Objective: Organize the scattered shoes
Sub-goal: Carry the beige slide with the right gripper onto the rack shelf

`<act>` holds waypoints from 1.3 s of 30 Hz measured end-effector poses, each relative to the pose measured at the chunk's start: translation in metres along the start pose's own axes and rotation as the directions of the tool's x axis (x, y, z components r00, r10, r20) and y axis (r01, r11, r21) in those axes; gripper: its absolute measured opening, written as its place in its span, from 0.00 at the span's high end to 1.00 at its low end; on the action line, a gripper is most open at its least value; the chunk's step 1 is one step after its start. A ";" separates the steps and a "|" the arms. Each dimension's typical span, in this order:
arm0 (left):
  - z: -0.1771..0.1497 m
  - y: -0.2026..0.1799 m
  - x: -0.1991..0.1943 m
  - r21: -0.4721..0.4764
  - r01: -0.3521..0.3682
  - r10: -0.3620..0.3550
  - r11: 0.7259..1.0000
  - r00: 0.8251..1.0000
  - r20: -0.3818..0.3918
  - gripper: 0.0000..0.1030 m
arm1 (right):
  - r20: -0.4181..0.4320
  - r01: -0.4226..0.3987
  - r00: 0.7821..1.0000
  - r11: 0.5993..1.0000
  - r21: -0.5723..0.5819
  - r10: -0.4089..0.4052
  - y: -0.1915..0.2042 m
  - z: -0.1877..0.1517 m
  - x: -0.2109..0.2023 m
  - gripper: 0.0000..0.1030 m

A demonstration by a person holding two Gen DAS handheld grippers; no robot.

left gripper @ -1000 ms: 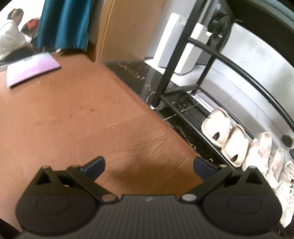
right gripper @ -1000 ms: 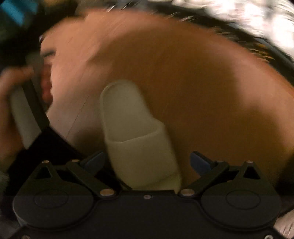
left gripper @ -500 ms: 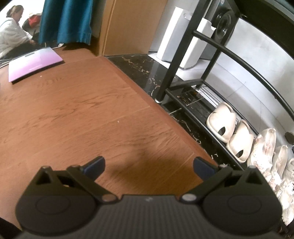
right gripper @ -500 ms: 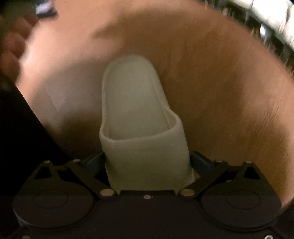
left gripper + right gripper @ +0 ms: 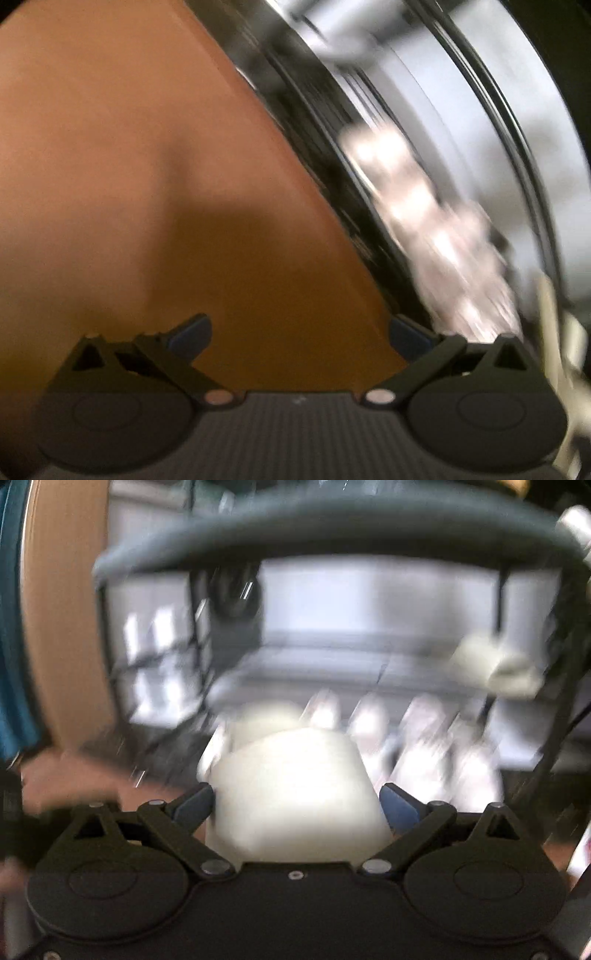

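Observation:
A cream slipper (image 5: 295, 786) sits between the blue pads of my right gripper (image 5: 297, 805). The jaws are closing and the pads press on its sides, holding it off the floor. It faces the black shoe rack (image 5: 332, 528), where blurred pale shoes (image 5: 424, 731) stand in a row on the low shelf. Another pale slipper (image 5: 495, 664) lies on the shelf above, at the right. My left gripper (image 5: 299, 332) is open and empty above the wooden floor (image 5: 147, 184). The rack's rail (image 5: 498, 110) and its row of shoes (image 5: 424, 206) run along its right side, smeared by motion.
A wooden panel (image 5: 62, 609) and a blue curtain (image 5: 11, 664) stand left of the rack. A person's hand (image 5: 66, 779) shows blurred at the left of the right wrist view. A dark shadow (image 5: 240, 229) lies on the floor.
My right gripper has swung up from the floor to face the rack, with the slipper still between its pads. The left view has tipped down toward the floor and turned blurry.

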State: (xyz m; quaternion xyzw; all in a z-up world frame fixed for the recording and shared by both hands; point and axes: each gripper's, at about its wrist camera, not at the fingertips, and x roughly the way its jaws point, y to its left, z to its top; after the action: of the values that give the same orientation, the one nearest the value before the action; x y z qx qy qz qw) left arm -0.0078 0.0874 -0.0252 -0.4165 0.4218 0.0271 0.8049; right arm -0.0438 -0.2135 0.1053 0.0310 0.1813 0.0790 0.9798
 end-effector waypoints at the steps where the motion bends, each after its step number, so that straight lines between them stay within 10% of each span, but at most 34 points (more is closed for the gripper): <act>1: -0.005 -0.011 0.000 0.069 0.016 -0.017 0.997 1.000 0.017 0.01 | 0.036 0.028 0.999 0.999 0.032 -0.029 -0.013 0.013 0.002 0.08; 4: -0.013 -0.028 -0.002 0.195 0.051 -0.060 0.980 0.997 0.040 0.01 | 0.082 0.038 0.996 0.998 0.058 -0.042 -0.030 0.028 0.014 0.19; 6: -0.018 -0.035 -0.001 0.250 0.079 -0.088 0.965 0.996 0.028 0.01 | 0.127 0.041 0.991 0.998 0.042 -0.046 -0.038 0.041 0.007 0.65; 8: -0.019 -0.037 0.007 0.242 0.097 -0.097 0.965 0.995 -0.012 0.01 | 0.060 -0.002 0.998 0.999 0.033 0.000 -0.041 0.045 0.005 0.59; 11: -0.015 -0.032 0.015 0.216 0.060 -0.058 0.975 0.998 -0.013 0.01 | -0.088 -0.009 0.996 1.000 -0.006 0.009 -0.046 0.031 0.019 0.19; 13: -0.010 -0.027 0.018 0.185 0.003 -0.004 0.983 1.000 0.008 0.01 | -0.147 -0.005 0.989 1.000 -0.013 0.003 -0.052 0.020 0.027 0.16; 20: 0.001 -0.009 0.025 0.067 -0.080 0.080 0.995 0.997 0.006 0.01 | -0.469 -0.100 0.855 0.957 0.270 0.222 -0.108 -0.026 0.096 0.08; 24: -0.002 -0.013 0.022 0.112 -0.065 0.065 0.992 0.998 0.004 0.01 | -0.535 -0.235 0.828 0.971 -0.053 0.171 -0.082 -0.041 0.120 0.07; 28: -0.003 -0.012 0.023 0.089 -0.053 0.055 0.995 0.998 -0.020 0.01 | -0.568 -0.456 0.810 0.764 -0.456 0.145 -0.045 -0.077 0.124 0.07; 31: -0.002 -0.013 0.028 0.098 -0.061 0.063 0.993 0.998 -0.014 0.01 | -0.616 -0.478 0.771 0.784 -0.396 0.159 -0.049 -0.086 0.150 0.07; 39: -0.002 -0.012 0.039 0.099 -0.060 0.064 0.993 0.997 -0.036 0.01 | -0.622 -0.393 0.754 0.904 -0.167 0.213 -0.079 -0.113 0.204 0.00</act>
State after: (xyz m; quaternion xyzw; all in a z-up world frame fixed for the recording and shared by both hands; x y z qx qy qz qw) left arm 0.0208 0.0662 -0.0449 -0.3635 0.4511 0.0232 0.8147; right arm 0.1148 -0.2542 -0.0782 -0.1085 0.4551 0.2697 0.8417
